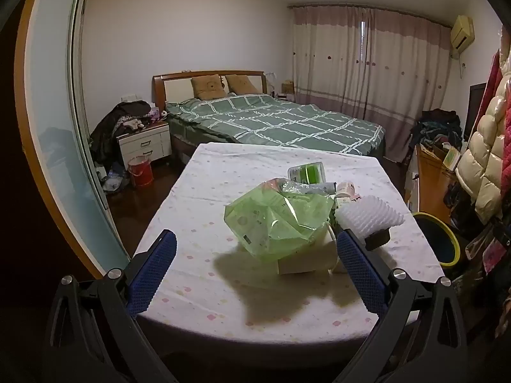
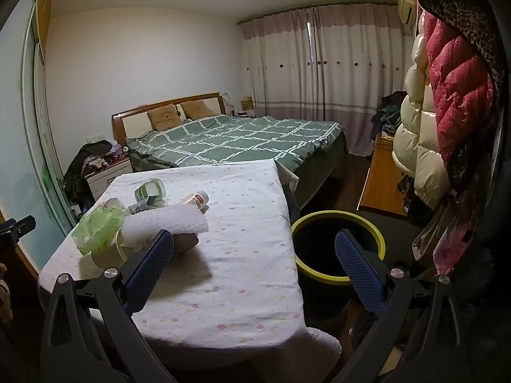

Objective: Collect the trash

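Bedroom setting, with a desk (image 1: 198,198) under a dotted white cloth as the working surface. Placed against the desk, the bin (image 2: 338,249), dark with a yellow rim, stands on the floor just beside its right edge, mouth unobstructed. All trash lies in one heap on the desk's right half, nothing yet collected: a green plastic bag (image 1: 281,220) draped over a pale box (image 1: 303,261), a white foam sheet (image 1: 367,217) touching the bag on the bin side, a green-labelled container (image 1: 306,172) and a small bottle (image 2: 198,199) behind.

Left tool (image 1: 255,274) is released, jaws wide, short of the bag. Right tool (image 2: 255,271) likewise released and empty, straddling the desk edge and the bin.

Risks, as judged: the slack bag may slip or drag the box along; the light foam may fall short of the bin; the bottle may roll off; a snagged cloth would shift the whole heap.
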Available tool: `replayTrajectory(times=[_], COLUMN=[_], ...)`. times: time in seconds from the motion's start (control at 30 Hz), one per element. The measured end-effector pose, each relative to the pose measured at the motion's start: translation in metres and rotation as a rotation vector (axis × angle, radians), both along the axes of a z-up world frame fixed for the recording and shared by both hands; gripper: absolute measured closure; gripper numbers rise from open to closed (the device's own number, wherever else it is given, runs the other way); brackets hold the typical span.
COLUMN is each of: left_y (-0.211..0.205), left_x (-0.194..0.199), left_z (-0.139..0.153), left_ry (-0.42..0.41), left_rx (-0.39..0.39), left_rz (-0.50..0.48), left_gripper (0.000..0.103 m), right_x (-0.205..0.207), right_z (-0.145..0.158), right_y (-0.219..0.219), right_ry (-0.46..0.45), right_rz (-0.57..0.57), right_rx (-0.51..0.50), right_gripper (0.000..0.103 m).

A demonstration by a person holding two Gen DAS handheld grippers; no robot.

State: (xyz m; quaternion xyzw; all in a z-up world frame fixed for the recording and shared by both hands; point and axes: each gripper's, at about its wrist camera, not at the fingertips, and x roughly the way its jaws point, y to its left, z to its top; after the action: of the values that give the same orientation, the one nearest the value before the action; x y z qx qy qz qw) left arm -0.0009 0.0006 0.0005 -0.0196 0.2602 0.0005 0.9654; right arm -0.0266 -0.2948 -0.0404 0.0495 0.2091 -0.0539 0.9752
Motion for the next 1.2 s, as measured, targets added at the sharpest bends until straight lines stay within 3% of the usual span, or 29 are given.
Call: replayTrajectory(times=[1.2], left_y=[-0.008], left_x=[0.01], left_z=[-0.012], left_ry=[0.06], left_rx=[0.003], left_rz=[-0.035], left_gripper=[0.004], right_x=[0.004], right_z=[-0.007], right_y=[-0.006], right_ry=[0.014], right_rz=[-0.008], right_rx=[0.021], right_gripper=[0.006])
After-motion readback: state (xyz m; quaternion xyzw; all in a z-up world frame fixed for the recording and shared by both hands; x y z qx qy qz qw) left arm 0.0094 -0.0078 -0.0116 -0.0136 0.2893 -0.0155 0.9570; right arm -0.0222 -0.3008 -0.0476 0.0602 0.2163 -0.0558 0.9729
